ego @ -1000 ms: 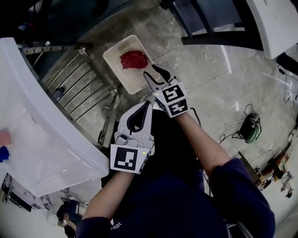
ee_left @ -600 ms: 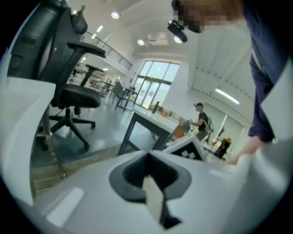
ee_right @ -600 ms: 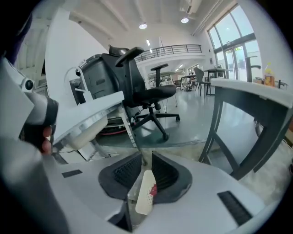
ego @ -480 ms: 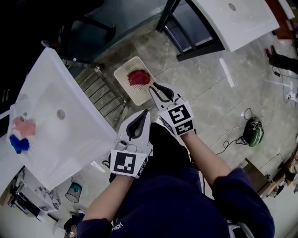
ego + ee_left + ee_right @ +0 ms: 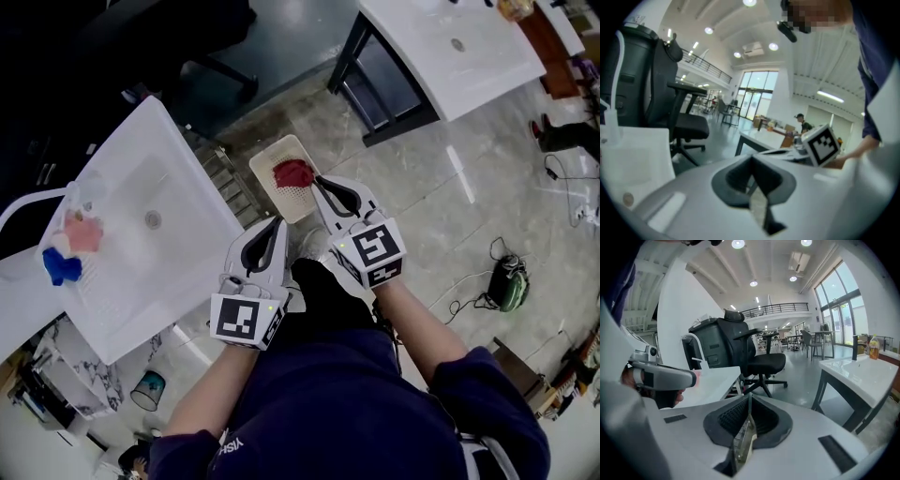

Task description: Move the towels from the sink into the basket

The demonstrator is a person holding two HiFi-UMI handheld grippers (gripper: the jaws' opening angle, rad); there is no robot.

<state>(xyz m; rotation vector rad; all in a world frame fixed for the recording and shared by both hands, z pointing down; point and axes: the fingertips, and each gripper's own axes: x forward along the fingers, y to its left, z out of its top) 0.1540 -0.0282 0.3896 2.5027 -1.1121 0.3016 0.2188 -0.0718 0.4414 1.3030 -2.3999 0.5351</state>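
A cream perforated basket (image 5: pixel 272 155) stands on the floor with a red towel (image 5: pixel 292 172) lying in it. To the left is the white sink (image 5: pixel 141 272); a pink towel (image 5: pixel 82 232) and a blue towel (image 5: pixel 61 267) lie at its far left end. Both grippers are held high above the floor, side by side. My left gripper (image 5: pixel 277 223) (image 5: pixel 751 157) is shut and holds nothing. My right gripper (image 5: pixel 319 181) (image 5: pixel 749 397) sits above the basket; its jaws have just been closing with nothing between them, and they now stand shut.
A second white sink table (image 5: pixel 459 52) on a dark frame stands at the upper right. A black office chair (image 5: pixel 740 345) is beyond the sink. A metal rack (image 5: pixel 220 164) lies beneath the sink's edge. A green device (image 5: pixel 506 272) with a cable sits on the floor at right.
Both grippers have risen away from the basket, which now looks smaller and farther. The right jaws went from open to shut. The sink's pink and blue towels came into view.
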